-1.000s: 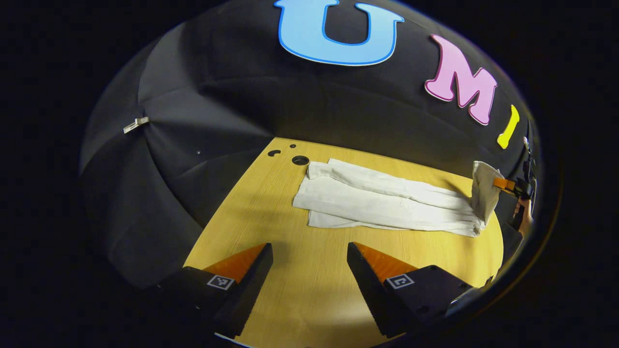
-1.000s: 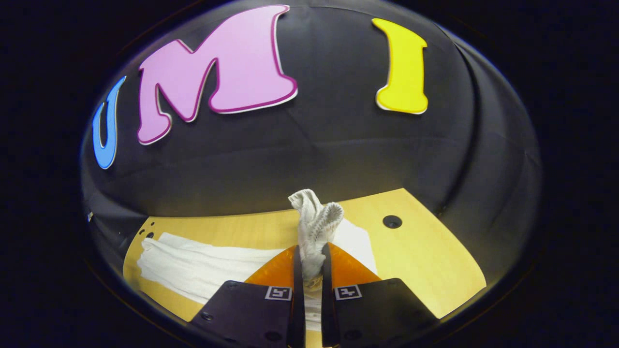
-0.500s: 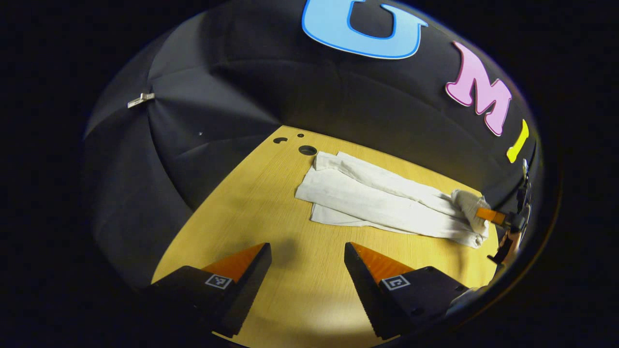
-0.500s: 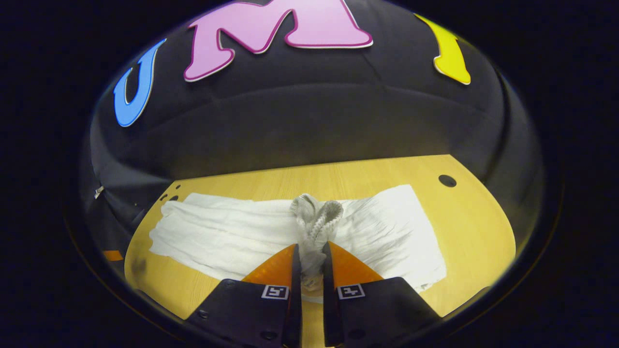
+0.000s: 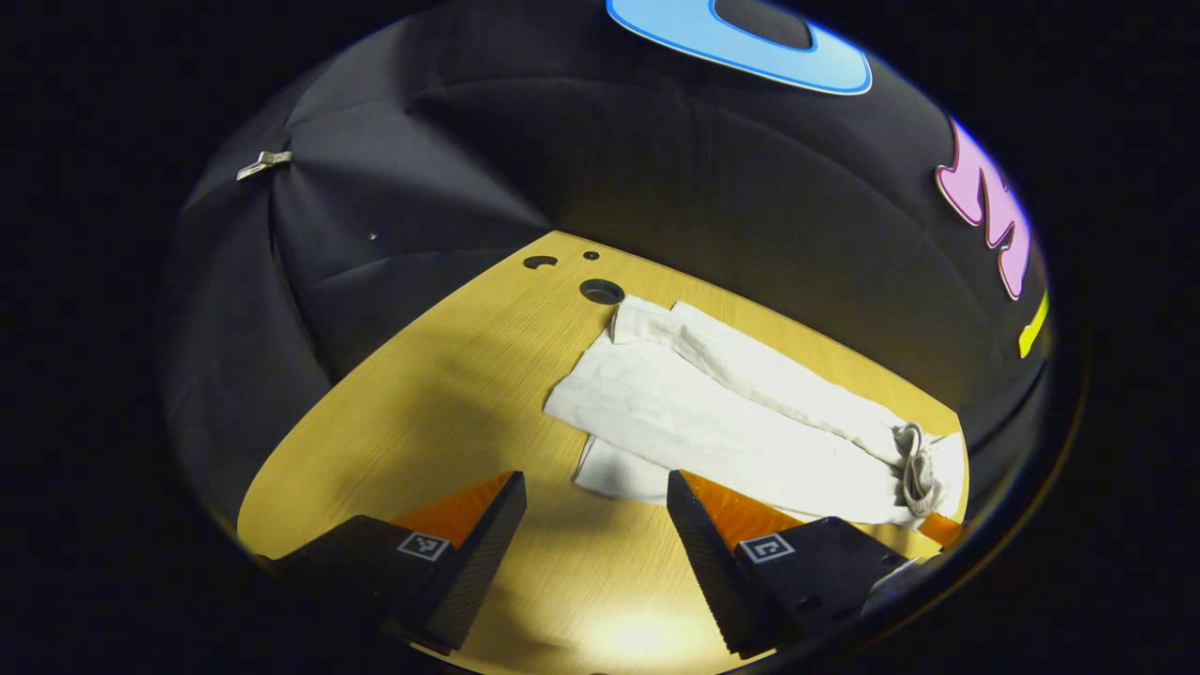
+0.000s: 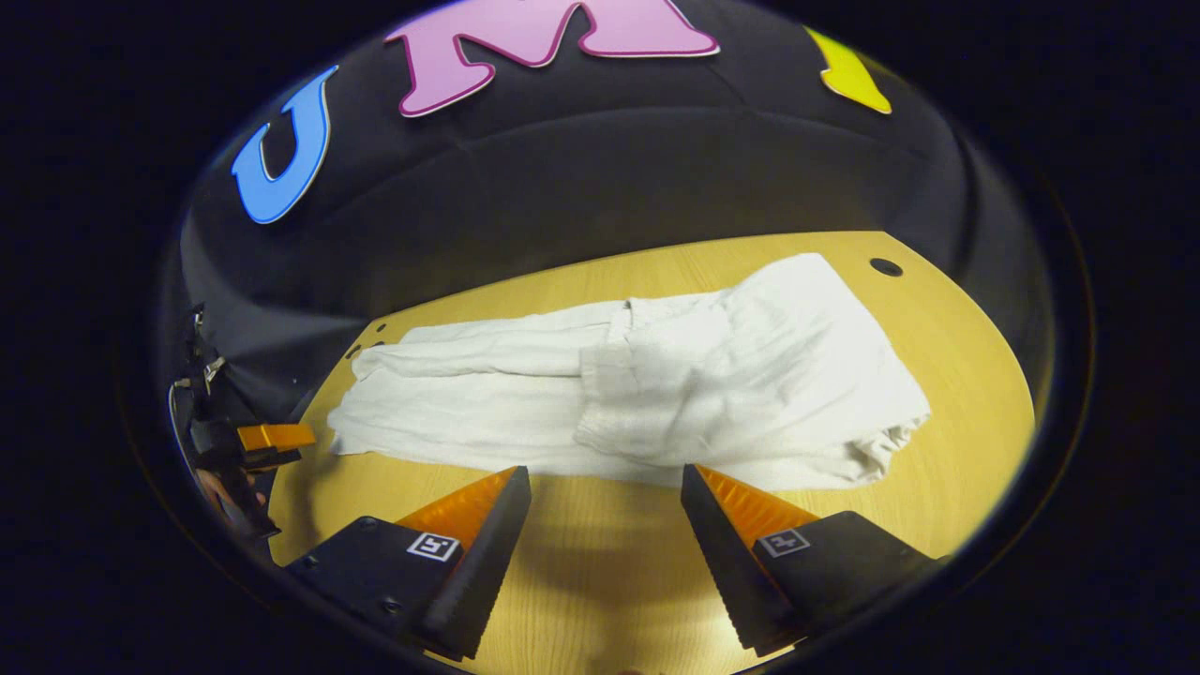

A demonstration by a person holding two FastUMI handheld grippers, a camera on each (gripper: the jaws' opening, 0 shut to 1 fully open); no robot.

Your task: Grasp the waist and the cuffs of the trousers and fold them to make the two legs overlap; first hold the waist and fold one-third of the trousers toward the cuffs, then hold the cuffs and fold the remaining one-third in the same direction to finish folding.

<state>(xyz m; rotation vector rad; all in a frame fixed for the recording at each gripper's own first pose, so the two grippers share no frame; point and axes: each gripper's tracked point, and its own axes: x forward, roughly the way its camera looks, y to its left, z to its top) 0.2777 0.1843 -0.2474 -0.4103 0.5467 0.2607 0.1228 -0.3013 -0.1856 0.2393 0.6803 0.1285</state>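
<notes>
Left gripper (image 5: 596,487) hovers low over the wooden bench (image 5: 441,394), fingers spread wide, holding nothing; its right finger (image 5: 698,511) overlaps the near edge of the cloth in this view, contact cannot be told

White trousers (image 5: 722,412) lie flat along the bench, legs stacked one over the other. Cuff end (image 5: 637,323) sits near the far left corner, just beside a round hole (image 5: 601,291) in the bench top. Waist end, with a knotted drawstring (image 5: 914,469), lies toward the right edge

In the right gripper view, the left gripper (image 6: 272,438) shows small at the left edge of the bench, near the cuffs, a hand behind it mostly in shadow

Right gripper (image 6: 606,487) is above the near edge of the bench, fingers wide apart, empty, tips just short of the cloth. Trousers (image 6: 647,384) span the bench left to right; waist portion (image 6: 806,375) is bunched and wrinkled at the right, a flap of cloth (image 6: 623,394) folded over mid-length. Another hole (image 6: 885,267) lies near the far right corner, just beyond the waist
</notes>
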